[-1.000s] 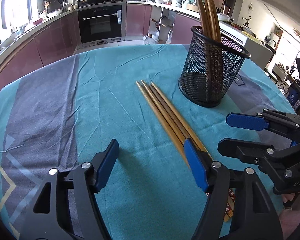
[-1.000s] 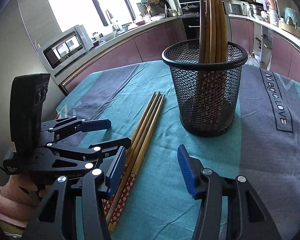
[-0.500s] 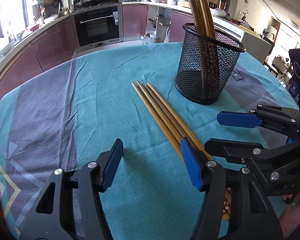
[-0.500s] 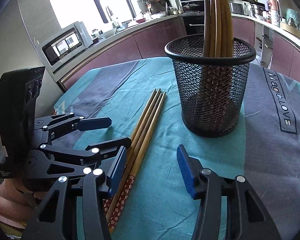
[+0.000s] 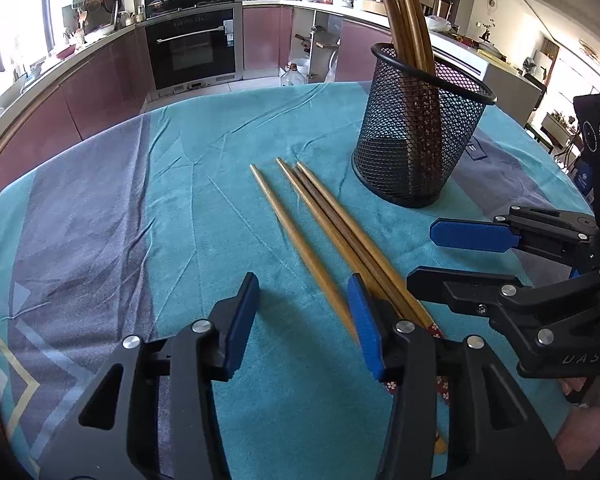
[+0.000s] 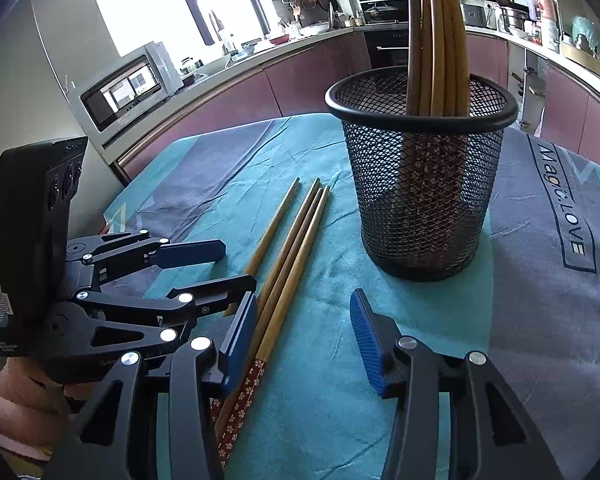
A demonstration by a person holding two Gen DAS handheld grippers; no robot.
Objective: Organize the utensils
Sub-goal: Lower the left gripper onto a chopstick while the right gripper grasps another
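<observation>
Bright daylight, blown-out window (image 6: 148,4) glare, soft shadows on tablecloth (image 5: 100,220), sharp centre, fisheye-bent edges, dark vignetted corners

"Magic LOVE" on tablecloth (image 6: 560,216), maybe "UAS" on right gripper (image 5: 452,256)

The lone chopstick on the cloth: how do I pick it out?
Find the black mesh cup on the teal tablecloth. Beside it lie four chopsticks; three touch in a bundle. Yours lies apart, farthest from the cup.
</observation>
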